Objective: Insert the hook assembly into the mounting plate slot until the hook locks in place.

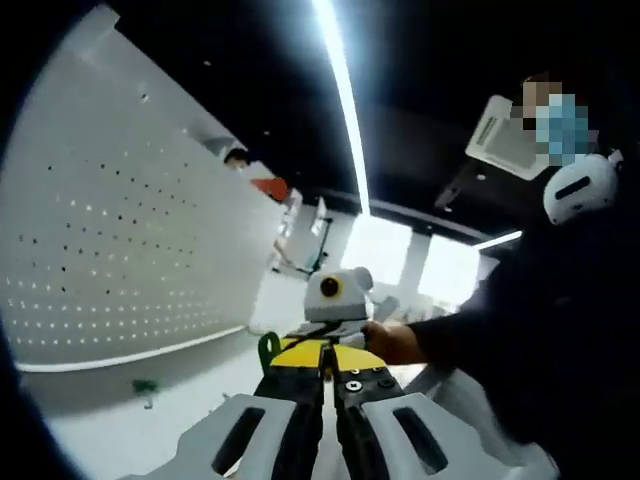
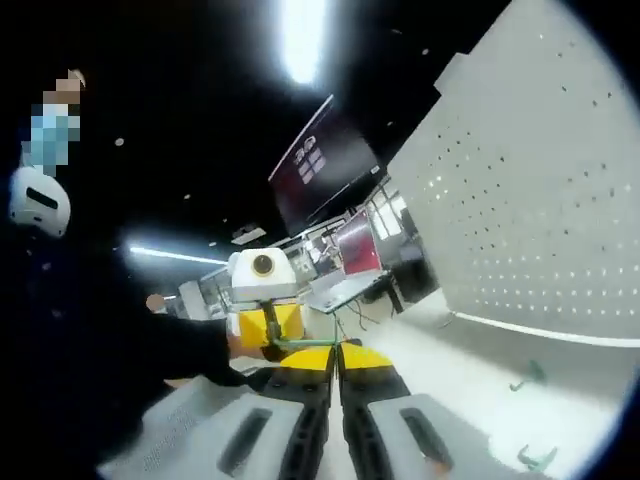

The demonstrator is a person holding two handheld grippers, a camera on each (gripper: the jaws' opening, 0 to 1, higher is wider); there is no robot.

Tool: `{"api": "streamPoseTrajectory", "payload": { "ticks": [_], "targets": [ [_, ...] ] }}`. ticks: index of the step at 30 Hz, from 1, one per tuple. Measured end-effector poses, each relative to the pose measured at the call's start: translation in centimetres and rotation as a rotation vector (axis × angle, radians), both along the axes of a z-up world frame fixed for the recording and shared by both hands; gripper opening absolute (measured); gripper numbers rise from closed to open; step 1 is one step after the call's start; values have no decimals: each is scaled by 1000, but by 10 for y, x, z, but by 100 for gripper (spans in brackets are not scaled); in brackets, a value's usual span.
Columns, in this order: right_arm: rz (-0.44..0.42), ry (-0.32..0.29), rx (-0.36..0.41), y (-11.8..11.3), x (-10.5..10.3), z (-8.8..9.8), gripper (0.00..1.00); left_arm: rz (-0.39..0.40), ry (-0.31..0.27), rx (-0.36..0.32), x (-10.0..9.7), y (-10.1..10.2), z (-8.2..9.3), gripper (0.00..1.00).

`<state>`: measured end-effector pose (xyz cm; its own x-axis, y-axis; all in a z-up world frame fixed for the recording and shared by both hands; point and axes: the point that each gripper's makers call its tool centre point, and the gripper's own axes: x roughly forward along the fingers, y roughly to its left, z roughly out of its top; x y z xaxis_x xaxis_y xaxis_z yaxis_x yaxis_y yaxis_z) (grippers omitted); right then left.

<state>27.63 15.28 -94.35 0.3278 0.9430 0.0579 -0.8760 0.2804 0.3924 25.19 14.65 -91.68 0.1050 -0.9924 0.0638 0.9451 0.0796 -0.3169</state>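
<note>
A green hook (image 1: pixel 268 349) sticks out at the tips of my left gripper (image 1: pixel 328 352), whose black, yellow-tipped jaws stand pressed together on it. My right gripper (image 1: pixel 340 326) faces it tip to tip from just beyond, held by a hand (image 1: pixel 392 342). In the right gripper view the same green hook (image 2: pixel 300 345) runs as a thin rod between my right gripper (image 2: pixel 337 352), shut on one end, and my left gripper (image 2: pixel 268 326). The white perforated mounting plate (image 1: pixel 120 230) stands upright to the left, and in the right gripper view the plate (image 2: pixel 520 200) stands to the right, apart from both grippers.
A loose green hook (image 1: pixel 145 385) lies on the white table below the plate. Two more green hooks (image 2: pixel 527 377) (image 2: pixel 537 458) lie on the table at the right. A person in dark clothes (image 1: pixel 560 330) stands close behind the grippers.
</note>
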Motion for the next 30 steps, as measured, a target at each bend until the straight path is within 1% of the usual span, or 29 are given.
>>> {"api": "streamPoseTrajectory", "payload": {
  "ticks": [3,7,9,10,13,16,18,20,21,22,24,25,27,30],
  "targets": [
    [-21,-20,-13,-1,3,2,0,3,-12,9,2,0,1,1],
    [-43,-31,-19,-3,8,3,0,11,-25,15,7,1,3,1],
    [-55,-26,-14,-5,10,4,1,22,-29,18,10,2,3,1],
    [-72,-21,2,-8,13,7,3,26,-28,23,12,2,2,1],
    [-90,-28,9,-13,16,11,3,37,-26,37,14,2,-2,1],
    [-116,-32,11,-17,19,12,3,55,-27,37,19,1,-3,1],
    [-148,-38,-6,-21,23,12,4,72,-30,34,23,1,-2,1],
    [-201,-42,-50,-29,30,7,5,101,-38,25,32,1,2,1],
    [-232,-63,-99,-33,34,3,6,117,-46,22,36,1,4,1],
    [-246,-88,-134,-34,35,1,7,138,-61,20,42,2,8,1],
    [-279,-120,-181,-38,38,-1,8,164,-76,11,50,2,15,1],
    [-296,-126,-192,-39,39,0,8,171,-84,10,53,1,18,1],
    [-327,-179,-230,-42,41,3,9,185,-104,6,59,0,24,1],
    [-371,-201,-250,-47,43,7,11,190,-123,7,65,-2,30,1]
  ]
}}
